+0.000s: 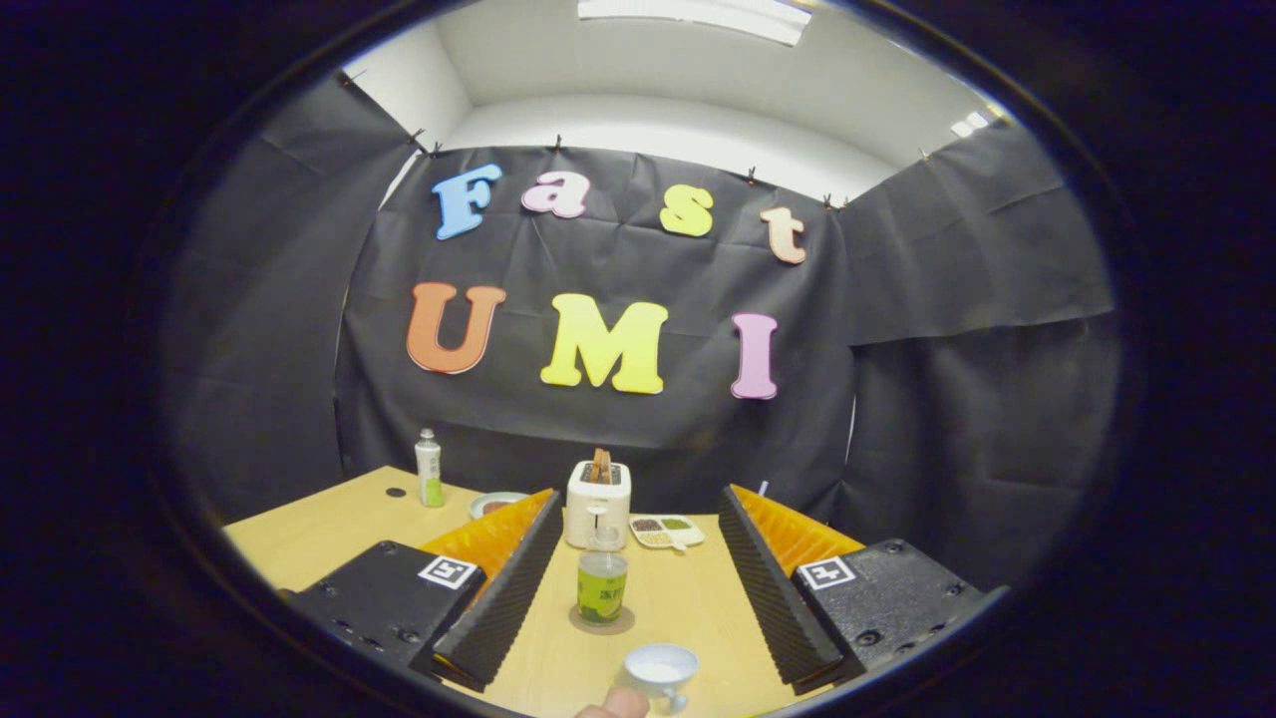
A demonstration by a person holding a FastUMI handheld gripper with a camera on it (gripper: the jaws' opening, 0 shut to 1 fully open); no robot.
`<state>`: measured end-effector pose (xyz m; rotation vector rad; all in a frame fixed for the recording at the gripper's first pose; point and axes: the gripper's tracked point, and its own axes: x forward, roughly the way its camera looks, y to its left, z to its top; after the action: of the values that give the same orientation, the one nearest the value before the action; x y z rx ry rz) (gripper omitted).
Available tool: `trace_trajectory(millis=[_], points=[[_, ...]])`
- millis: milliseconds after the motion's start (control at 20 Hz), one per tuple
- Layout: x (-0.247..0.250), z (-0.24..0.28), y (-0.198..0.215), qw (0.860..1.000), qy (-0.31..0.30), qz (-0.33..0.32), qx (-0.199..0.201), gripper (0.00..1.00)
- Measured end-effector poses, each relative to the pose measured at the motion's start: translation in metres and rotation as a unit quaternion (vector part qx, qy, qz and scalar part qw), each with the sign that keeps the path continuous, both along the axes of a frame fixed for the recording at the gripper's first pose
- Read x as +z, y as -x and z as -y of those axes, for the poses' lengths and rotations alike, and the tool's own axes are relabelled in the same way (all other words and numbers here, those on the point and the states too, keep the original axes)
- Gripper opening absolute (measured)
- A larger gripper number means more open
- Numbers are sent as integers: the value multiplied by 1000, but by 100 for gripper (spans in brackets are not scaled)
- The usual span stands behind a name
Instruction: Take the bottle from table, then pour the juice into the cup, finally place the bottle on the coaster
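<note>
— Where's the juice bottle (602, 583)?
— Upright on the round coaster (601, 624), clear with a green label, between the spread fingers.
— And the cup (661, 670)?
— Small, white, handled, upright on the wooden table just nearer than the coaster.

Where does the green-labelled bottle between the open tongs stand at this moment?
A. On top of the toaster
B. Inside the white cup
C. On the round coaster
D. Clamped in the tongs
C: the bottle stands upright on the coaster, between the spread fingers of the tongs, untouched by either, with the cup nearer.
</note>
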<state>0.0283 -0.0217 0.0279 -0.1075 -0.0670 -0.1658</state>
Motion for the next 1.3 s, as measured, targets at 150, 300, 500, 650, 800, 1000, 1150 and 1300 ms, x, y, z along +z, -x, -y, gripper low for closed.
trace_trajectory(millis=[150, 300, 500, 650, 800, 1000, 1150, 1300], points=[[-19, -9, 33, 1000, -4, -26, 11, 100], [-38, -22, 56, 999, -15, -20, 35, 100], [-56, -4, 70, 999, -30, -26, 15, 100], [-53, 8, 71, 999, -41, -19, -2, 100], [-51, 11, 65, 999, -46, -13, -3, 100], [-53, 13, 51, 999, -53, -12, 4, 100], [-54, 7, 44, 998, -61, -4, 23, 100], [-57, 9, 41, 997, -67, 2, 24, 100]])
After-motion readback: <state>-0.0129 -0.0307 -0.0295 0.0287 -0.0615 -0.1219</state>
